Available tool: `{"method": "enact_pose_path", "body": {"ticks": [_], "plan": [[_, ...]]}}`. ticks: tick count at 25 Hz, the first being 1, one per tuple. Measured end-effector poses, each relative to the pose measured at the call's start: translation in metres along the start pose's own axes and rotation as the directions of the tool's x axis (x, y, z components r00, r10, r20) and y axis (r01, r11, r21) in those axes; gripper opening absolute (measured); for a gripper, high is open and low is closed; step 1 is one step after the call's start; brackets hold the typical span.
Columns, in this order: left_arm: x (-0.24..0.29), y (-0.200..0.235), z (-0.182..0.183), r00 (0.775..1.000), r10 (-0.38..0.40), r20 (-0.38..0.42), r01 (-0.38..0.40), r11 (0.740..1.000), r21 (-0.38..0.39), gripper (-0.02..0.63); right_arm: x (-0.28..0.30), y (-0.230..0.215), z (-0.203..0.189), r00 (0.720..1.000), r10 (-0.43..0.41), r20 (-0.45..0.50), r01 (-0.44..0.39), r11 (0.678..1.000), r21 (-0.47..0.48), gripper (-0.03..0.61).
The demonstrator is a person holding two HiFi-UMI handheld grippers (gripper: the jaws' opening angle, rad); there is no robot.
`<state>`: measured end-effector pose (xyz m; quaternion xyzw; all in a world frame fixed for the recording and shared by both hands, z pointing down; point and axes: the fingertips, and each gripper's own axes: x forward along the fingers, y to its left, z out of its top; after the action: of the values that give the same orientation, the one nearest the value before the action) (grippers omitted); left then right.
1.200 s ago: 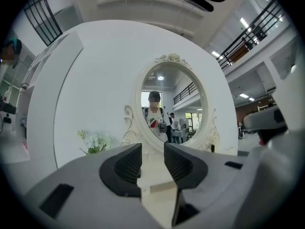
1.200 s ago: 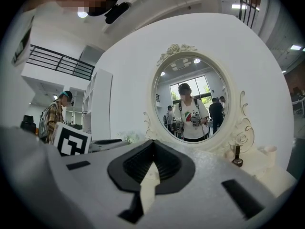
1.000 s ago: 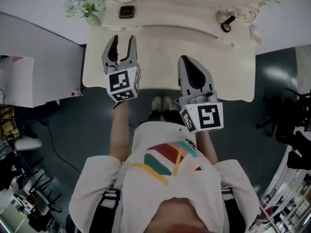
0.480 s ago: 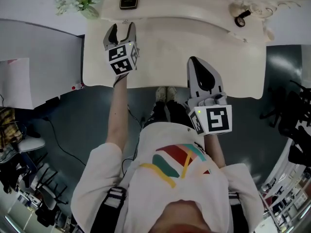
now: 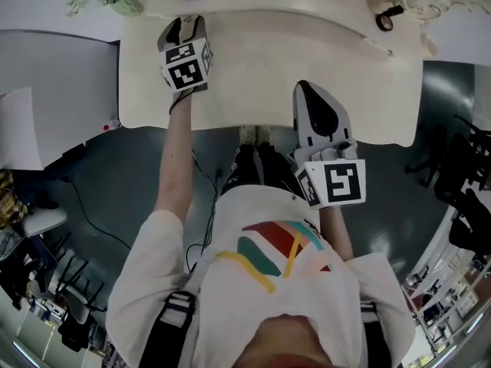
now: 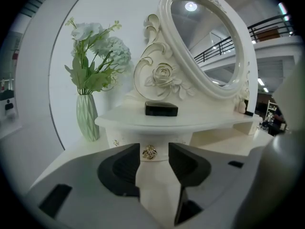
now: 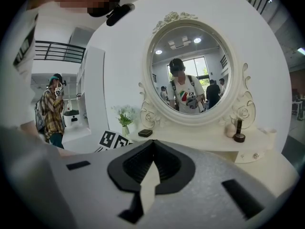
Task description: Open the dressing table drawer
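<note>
Left tongs (image 5: 184,27) outstretched, jaws just closing, knob (image 6: 149,151) seemingly between, untouched.

left gripper (image 6: 154,152): arm outstretched, jaws apart, just been closing, seemingly gripping nothing | right gripper (image 7: 152,147): jaws together, near body

Right gripper (image 7: 153,143): jaws closed tip to tip, nothing between. Above the tips, round mirror (image 7: 190,70). Left of jaws: marker cube (image 7: 114,140), dark box (image 7: 145,133), flower vase (image 7: 125,123). Right of jaws: dark bottle (image 7: 239,128) upright on the surface (image 7: 200,138).
</note>
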<state>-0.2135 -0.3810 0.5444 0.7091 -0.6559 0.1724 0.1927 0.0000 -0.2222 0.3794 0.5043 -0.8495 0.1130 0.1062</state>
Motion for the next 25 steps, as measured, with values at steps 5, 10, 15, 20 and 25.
{"method": "enact_pose_path", "body": {"ticks": [5, 10, 15, 20, 25], "plan": [[0.004, 0.001, -0.008, 1.000, -0.012, -0.018, 0.011, 1.000, -0.021, 0.166, -0.001, 0.002, -0.002, 1.000, 0.000, -0.001, 0.000, 1.000, -0.003, 0.000], [0.007, 0.009, -0.012, 0.999, 0.012, -0.035, -0.013, 1.000, -0.016, 0.134, -0.004, 0.003, -0.003, 1.000, -0.007, -0.002, 0.007, 1.000, -0.006, 0.000], [0.008, 0.008, -0.012, 0.999, 0.011, -0.041, -0.011, 1.000, 0.010, 0.100, -0.004, 0.004, -0.004, 1.000, -0.002, -0.004, 0.002, 1.000, -0.018, 0.000], [0.008, 0.008, -0.011, 0.999, 0.003, -0.045, -0.002, 1.000, 0.019, 0.098, -0.004, 0.003, -0.004, 1.000, -0.003, -0.005, 0.003, 1.000, -0.018, 0.000], [0.008, 0.008, -0.013, 0.999, 0.004, -0.049, -0.003, 1.000, 0.030, 0.098, -0.003, 0.005, -0.005, 1.000, 0.006, -0.007, -0.006, 1.000, -0.024, 0.000]]}}
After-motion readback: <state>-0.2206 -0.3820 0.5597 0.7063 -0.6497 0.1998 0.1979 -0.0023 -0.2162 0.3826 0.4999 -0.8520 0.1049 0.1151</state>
